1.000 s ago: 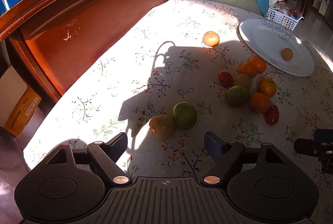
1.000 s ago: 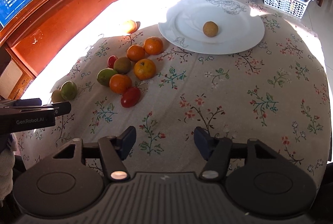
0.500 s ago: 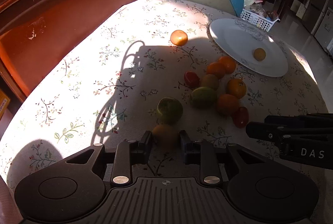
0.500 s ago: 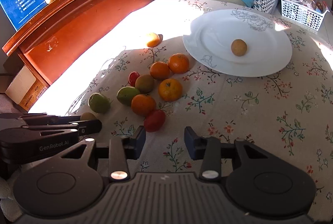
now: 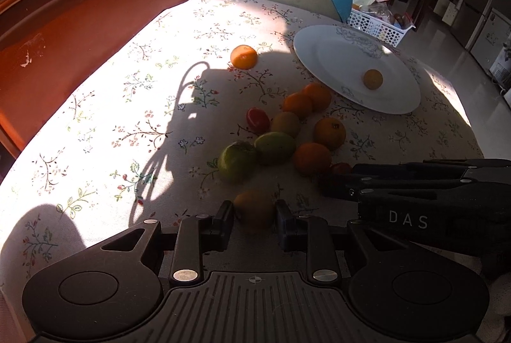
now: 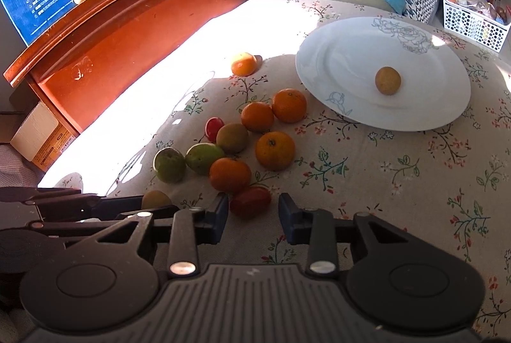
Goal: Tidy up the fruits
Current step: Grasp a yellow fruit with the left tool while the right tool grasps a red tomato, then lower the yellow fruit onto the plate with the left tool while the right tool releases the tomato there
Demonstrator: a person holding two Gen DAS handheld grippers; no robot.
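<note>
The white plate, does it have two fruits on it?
No, the white plate holds only one small yellow-brown fruit; all the other fruits lie on the tablecloth.

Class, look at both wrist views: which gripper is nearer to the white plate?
Right. The right gripper, jaws closing around the red tomato, sits at the plate-side end of the fruit cluster. The left gripper, shut on the yellowish fruit, is farther from the white plate.

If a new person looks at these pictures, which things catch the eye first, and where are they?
A cluster of oranges, green fruits and red tomatoes lies mid-table on the flowered cloth. Beyond it, a white plate holds one small brown fruit. Nearest the cameras, the left gripper clamps a yellowish fruit while the right gripper is closing around a red tomato.
</note>
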